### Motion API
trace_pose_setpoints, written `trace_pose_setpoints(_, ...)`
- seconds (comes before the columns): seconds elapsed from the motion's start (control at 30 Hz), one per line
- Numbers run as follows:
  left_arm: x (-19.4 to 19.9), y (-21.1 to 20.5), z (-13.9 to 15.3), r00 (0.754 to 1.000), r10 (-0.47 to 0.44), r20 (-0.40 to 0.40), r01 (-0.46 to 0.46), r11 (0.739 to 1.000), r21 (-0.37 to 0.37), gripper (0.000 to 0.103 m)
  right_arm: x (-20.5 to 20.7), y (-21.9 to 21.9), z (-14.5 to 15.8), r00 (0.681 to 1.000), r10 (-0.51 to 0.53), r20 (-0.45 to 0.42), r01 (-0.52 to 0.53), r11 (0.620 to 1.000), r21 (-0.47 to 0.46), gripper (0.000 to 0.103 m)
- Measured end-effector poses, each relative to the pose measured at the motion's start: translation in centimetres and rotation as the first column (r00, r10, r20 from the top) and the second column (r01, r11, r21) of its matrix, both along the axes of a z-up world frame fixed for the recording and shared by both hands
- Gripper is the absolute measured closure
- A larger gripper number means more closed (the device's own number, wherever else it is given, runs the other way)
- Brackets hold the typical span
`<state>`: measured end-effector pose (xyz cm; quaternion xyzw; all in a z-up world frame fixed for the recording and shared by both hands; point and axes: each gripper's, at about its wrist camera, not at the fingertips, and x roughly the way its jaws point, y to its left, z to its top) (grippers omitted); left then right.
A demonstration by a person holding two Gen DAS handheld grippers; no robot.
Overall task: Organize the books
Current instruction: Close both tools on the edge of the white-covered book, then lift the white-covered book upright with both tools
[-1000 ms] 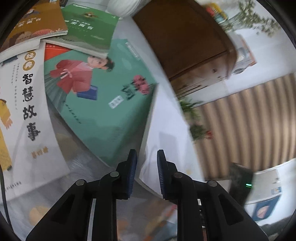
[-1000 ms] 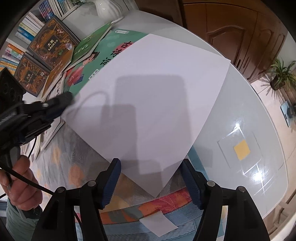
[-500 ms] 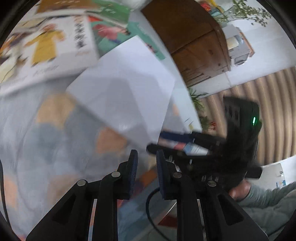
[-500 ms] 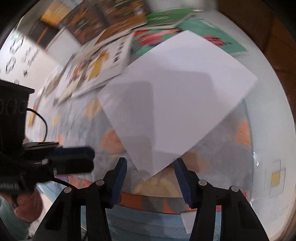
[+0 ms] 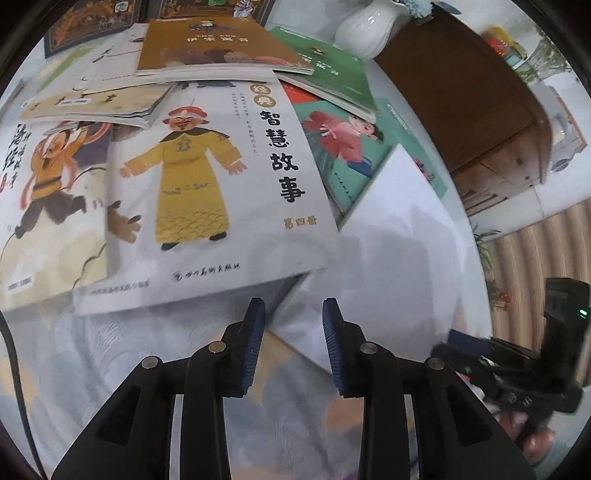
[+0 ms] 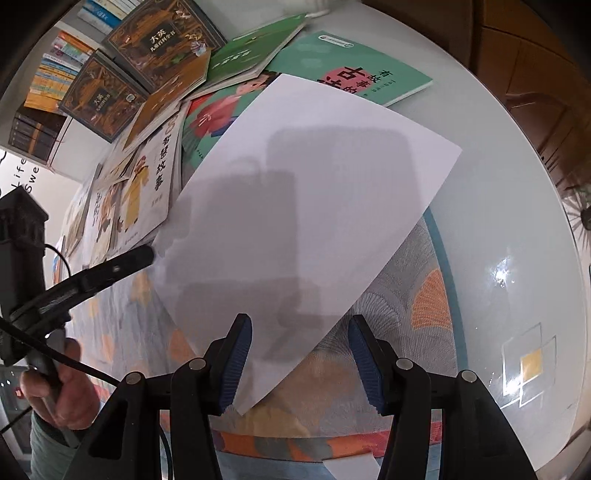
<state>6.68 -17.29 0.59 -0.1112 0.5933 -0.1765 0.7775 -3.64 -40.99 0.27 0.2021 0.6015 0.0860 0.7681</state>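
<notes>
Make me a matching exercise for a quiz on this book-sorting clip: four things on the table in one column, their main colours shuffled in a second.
Things:
1. vase
2. blank sheet
3. fable book
4. book with the girl in red

Colours:
A. teal green
B. plain pale, with grey shadows
C. glossy white
D. mustard brown

Pairs: 1-C, 2-B, 3-D, 4-A

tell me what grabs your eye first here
A big blank white sheet lies in the middle, partly covering a green book. Left of it, a white book shows a figure in a yellow robe, among other overlapping books. Both grippers, left and right, hover open.
</notes>
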Motion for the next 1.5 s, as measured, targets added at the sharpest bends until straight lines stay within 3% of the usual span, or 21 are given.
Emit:
trace_pose_setpoints(0.13, -0.3, -0.9, 0.1, 0.999, -0.032, -0.005, 0.031, 0.999, -0.028, 0.074, 0.0, 0.7, -0.1, 1.0, 0.023, 0.009, -0.022, 0.999, -0.035, 0.044)
trace_pose_setpoints(0.23, -2.4, -1.2, 0.7, 0.994, -0.107, -0.019, 0.106, 0.992, -0.064, 0.074, -0.3, 0.4, -0.1, 0.999, 0.038, 0.021, -0.036, 0.997, -0.065, 0.043)
trace_pose_setpoints(0.4, -8.7, -0.8, -0.5, 0.975, -0.174, -0.141, 0.147, 0.972, -0.184, 0.074, -0.8, 0.0, -0.2, 0.992, 0.122, 0.033, -0.119, 0.991, -0.06, 0.043)
trace_pose_setpoints(0.5, -11.1, -0.1, -1.0, 0.984, -0.1, -0.147, 0.068, 0.976, -0.208, 0.074, -0.6, 1.1, -0.2, 0.986, 0.16, 0.04, -0.157, 0.985, -0.072, 0.043)
trace_pose_setpoints(0.6, -11.0, 0.7, -0.6, 0.991, -0.003, -0.135, -0.023, 0.982, -0.187, 0.074, -1.0, 1.1, -0.1, 0.986, 0.164, 0.037, -0.161, 0.984, -0.075, 0.043)
trace_pose_setpoints(0.7, -10.6, 0.4, -0.9, 0.992, -0.001, -0.124, -0.02, 0.986, -0.167, 0.075, -2.2, 0.3, -0.4, 0.988, 0.151, 0.009, -0.151, 0.988, -0.011, 0.044)
trace_pose_setpoints(0.87, -9.9, -1.3, -0.9, 0.992, 0.006, -0.124, -0.03, 0.979, -0.199, 0.074, -4.6, 1.3, -0.4, 0.981, 0.191, 0.029, -0.191, 0.982, -0.009, 0.046)
trace_pose_setpoints(0.93, -9.6, -0.8, -0.5, 0.992, 0.013, -0.127, -0.05, 0.956, -0.29, 0.074, -4.8, 1.4, -0.4, 0.982, 0.185, 0.043, -0.184, 0.983, -0.024, 0.046)
trace_pose_setpoints(1.03, -9.8, -1.0, 2.1, 0.997, -0.02, -0.08, -0.019, 0.891, -0.454, 0.074, -4.8, 0.4, -0.7, 0.986, 0.159, 0.047, -0.161, 0.986, 0.041, 0.046)
trace_pose_setpoints(1.17, -9.5, -2.8, 3.8, 0.999, -0.048, -0.007, 0.041, 0.916, -0.399, 0.074, -4.9, -1.3, -1.4, 0.993, 0.11, 0.043, -0.115, 0.982, 0.148, 0.046)
trace_pose_setpoints(1.23, -9.1, -3.0, 3.3, 0.999, -0.036, -0.004, 0.032, 0.933, -0.359, 0.088, -4.8, -1.5, -1.6, 0.995, 0.094, 0.04, -0.099, 0.981, 0.166, 0.046)
trace_pose_setpoints(1.37, -8.3, -2.4, 1.4, 0.998, -0.017, -0.056, -0.004, 0.934, -0.357, 0.089, -4.9, -1.0, -1.6, 0.993, 0.103, 0.054, -0.111, 0.981, 0.157, 0.045)
trace_pose_setpoints(1.5, -7.7, -4.1, 0.9, 0.998, -0.033, -0.06, 0.01, 0.935, -0.354, 0.089, -4.6, -1.1, -1.7, 0.994, 0.092, 0.051, -0.1, 0.978, 0.185, 0.043)
